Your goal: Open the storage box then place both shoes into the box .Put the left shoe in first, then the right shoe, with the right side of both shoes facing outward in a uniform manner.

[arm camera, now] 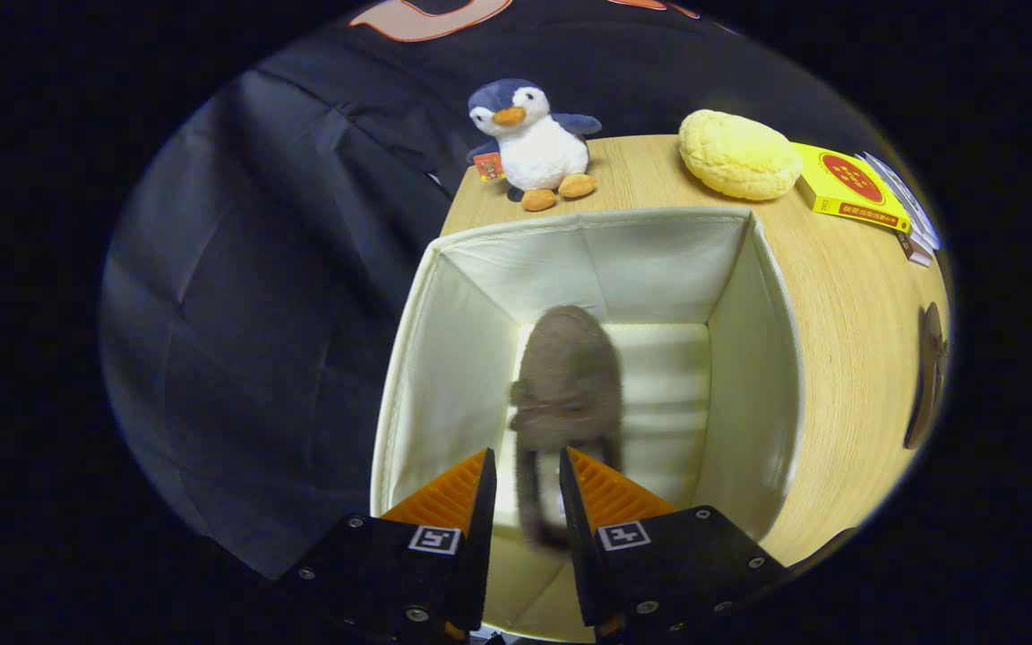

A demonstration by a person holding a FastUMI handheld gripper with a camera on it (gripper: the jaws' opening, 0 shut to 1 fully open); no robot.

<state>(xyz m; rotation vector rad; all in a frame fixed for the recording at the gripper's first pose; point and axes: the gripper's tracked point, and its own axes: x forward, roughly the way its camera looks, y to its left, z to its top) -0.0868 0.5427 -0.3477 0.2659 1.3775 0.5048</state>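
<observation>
Wooden bench (847, 296) carries the open box (762, 358), so loading from above is possible. A brown shoe (567, 376) is held over its inside, pinched at the heel by the hand-held gripper (527, 479), probably for lowering it straight.

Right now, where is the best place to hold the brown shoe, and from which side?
At its heel rim, from above. The brown shoe hangs toe-down inside the white storage box, and the gripper jaws already seem to pinch that thin edge.

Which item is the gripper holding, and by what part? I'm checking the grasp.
The gripper holds the fuzzy brown shoe by its heel-end rim, over the open white fabric box.
</observation>
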